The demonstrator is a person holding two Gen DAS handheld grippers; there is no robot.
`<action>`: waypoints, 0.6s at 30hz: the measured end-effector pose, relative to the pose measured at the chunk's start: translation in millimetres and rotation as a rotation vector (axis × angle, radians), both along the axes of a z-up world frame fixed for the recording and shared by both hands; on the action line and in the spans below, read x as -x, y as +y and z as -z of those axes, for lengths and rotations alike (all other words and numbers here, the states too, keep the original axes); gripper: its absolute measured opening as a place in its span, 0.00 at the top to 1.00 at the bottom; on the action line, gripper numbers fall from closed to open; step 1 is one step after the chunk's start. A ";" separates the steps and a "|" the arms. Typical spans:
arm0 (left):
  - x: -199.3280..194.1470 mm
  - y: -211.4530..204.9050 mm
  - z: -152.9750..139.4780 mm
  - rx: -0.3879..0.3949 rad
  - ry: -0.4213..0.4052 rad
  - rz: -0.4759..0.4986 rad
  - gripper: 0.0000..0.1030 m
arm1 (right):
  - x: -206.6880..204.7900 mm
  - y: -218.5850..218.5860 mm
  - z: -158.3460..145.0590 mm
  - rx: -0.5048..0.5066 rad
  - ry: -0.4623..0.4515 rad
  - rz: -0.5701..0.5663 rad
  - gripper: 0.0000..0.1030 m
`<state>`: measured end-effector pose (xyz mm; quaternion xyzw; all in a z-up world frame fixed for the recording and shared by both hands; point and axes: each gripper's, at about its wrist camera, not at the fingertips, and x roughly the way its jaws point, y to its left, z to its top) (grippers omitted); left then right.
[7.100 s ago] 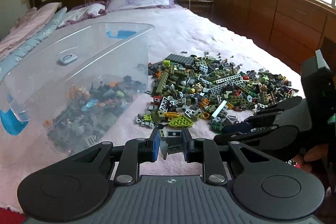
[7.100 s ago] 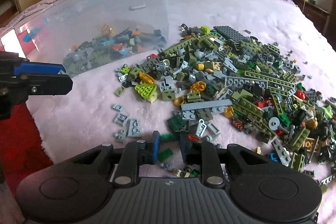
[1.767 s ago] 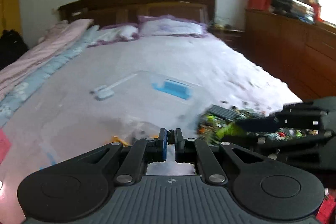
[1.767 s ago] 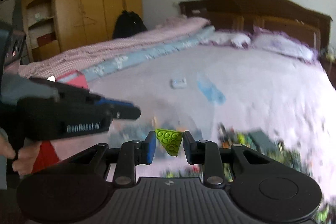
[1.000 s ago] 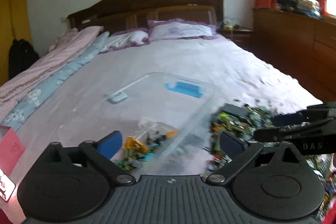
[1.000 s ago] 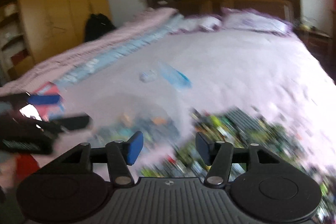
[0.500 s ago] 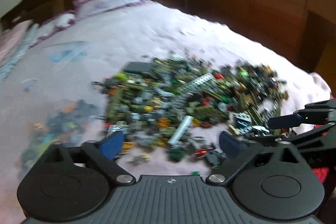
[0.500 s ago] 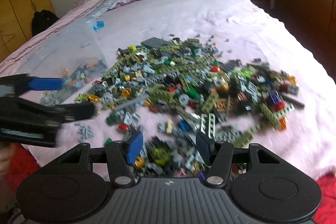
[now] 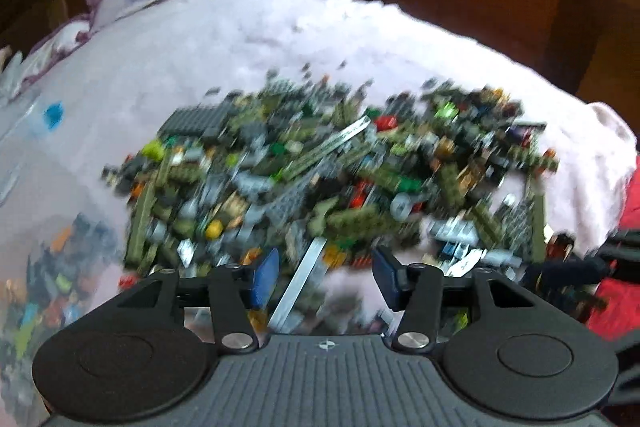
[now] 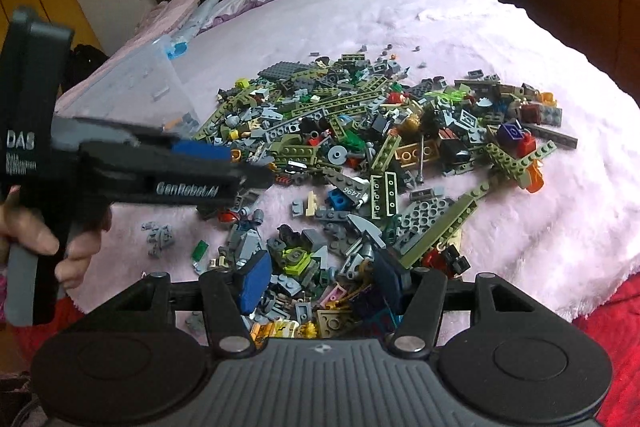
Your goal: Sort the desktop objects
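Bricks [image 10: 360, 163] lie in a wide heap on the pink blanket [image 10: 500, 39] of a bed, mostly olive, grey and black with spots of red, orange and lime. Both grippers hang over the near edge of the heap, pointing down at it. The left gripper [image 9: 324, 277] has its 2 blue-padded fingers [image 9: 262, 277] apart with nothing pressed between them; a long pale grey strip [image 9: 300, 285] lies on the blanket in the gap, though that view is blurred. The right gripper [image 10: 318, 281] also stands apart and empty, its fingers either side of small loose pieces, a lime brick [image 10: 296, 261] just ahead. At left, beside the heap, sits a clear bin [image 10: 140, 87] with a few bricks inside. A hand [image 10: 48, 239] grips the left gripper's handle.
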<state>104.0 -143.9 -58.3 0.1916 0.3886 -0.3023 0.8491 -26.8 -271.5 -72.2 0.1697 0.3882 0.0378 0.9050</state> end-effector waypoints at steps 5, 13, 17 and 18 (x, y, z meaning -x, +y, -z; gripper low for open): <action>-7.1 -22.8 3.5 0.028 0.036 -0.013 0.50 | -0.4 1.0 3.6 -0.010 -0.011 0.003 0.40; -22.6 -28.9 20.7 0.062 0.098 -0.111 0.47 | 1.9 -0.7 9.1 -0.014 -0.021 0.007 0.39; -26.5 -30.0 22.3 0.070 0.112 -0.104 0.58 | 3.2 -0.6 10.3 -0.015 -0.030 0.006 0.38; -25.6 -29.9 21.9 0.068 0.105 -0.106 0.63 | 3.4 -0.5 10.4 -0.014 -0.031 0.006 0.38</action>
